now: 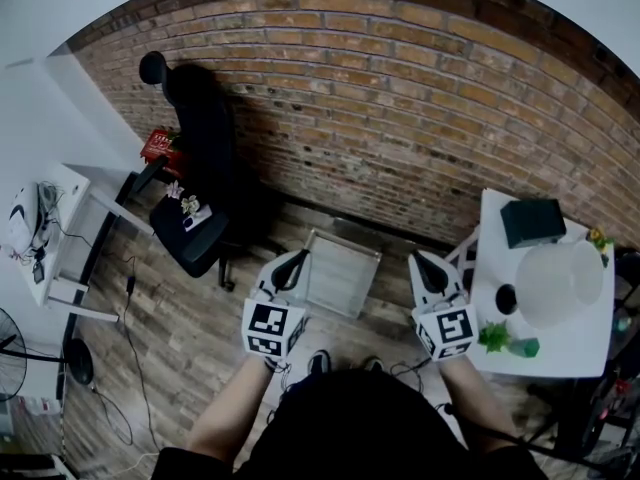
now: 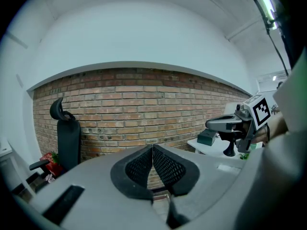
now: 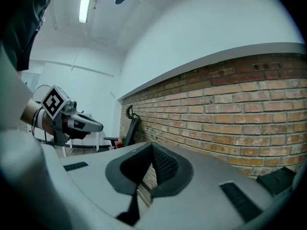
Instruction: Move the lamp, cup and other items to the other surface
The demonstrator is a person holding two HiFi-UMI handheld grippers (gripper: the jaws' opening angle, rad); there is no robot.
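Lamp with a big round white shade (image 1: 560, 283) sits on the white square table (image 1: 560, 356) at the person's right side. Next to it on that table are a small dark cup (image 1: 507, 298), a dark green box (image 1: 533, 221) and a little green plant (image 1: 493, 336). Another white table (image 1: 75, 183) stands well apart at the left.

All these things are together on the right table. That could be the table they must leave, or the table they had to get to. The pictures fit both.

The left gripper (image 2: 152, 148) is pinched tight with nothing in it. The right gripper (image 3: 152, 148) is pinched tight too and holds nothing. Both are up in the air, facing the red brick wall (image 1: 400, 98).

The lamp's foot is hidden under its shade. The cup is so small and dark that I am only guessing it is a cup. The bits on the left table are too small to name.
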